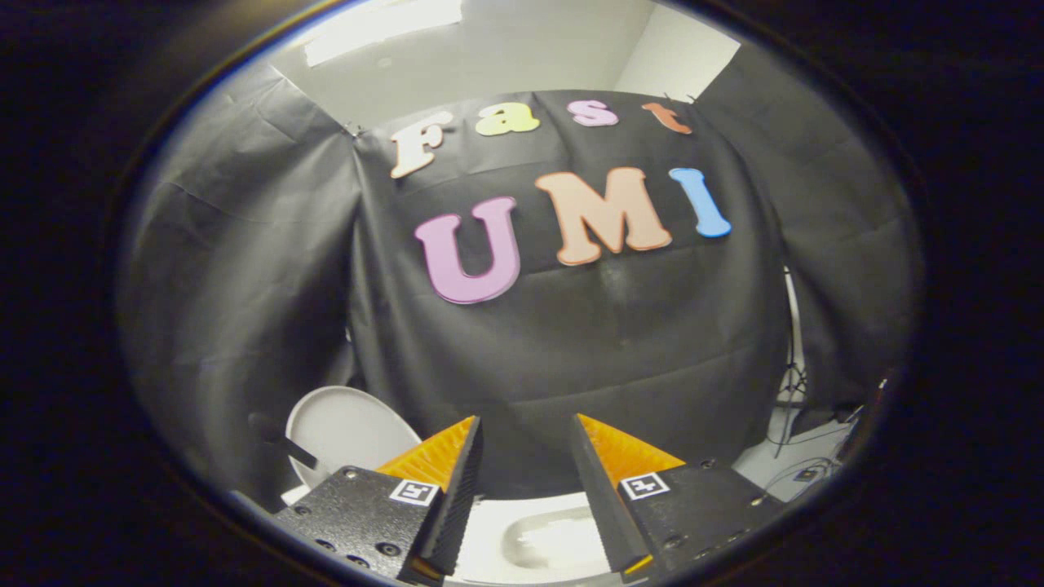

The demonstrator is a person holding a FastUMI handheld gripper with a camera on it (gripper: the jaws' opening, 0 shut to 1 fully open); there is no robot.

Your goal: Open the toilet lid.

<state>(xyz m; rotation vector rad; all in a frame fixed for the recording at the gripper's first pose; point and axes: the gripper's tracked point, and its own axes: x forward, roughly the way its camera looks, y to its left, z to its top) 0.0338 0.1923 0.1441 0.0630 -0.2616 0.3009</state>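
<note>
A white toilet lid [347, 430] stands raised, just beyond my left finger, leaning back toward the black cloth wall. The white toilet bowl [538, 538] lies low between and under my two fingers, with its inside showing. My gripper [526, 418] is open, with a wide gap and nothing between the fingers. It hangs above the bowl, pointing at the cloth wall, and touches neither lid nor bowl. A dark hinge or bracket [281, 444] shows at the lid's left side.
The black cloth wall [571, 350] hangs close ahead and wraps around both sides. To the right, a thin stand [793, 383] and cables [803, 473] lie on the pale floor.
</note>
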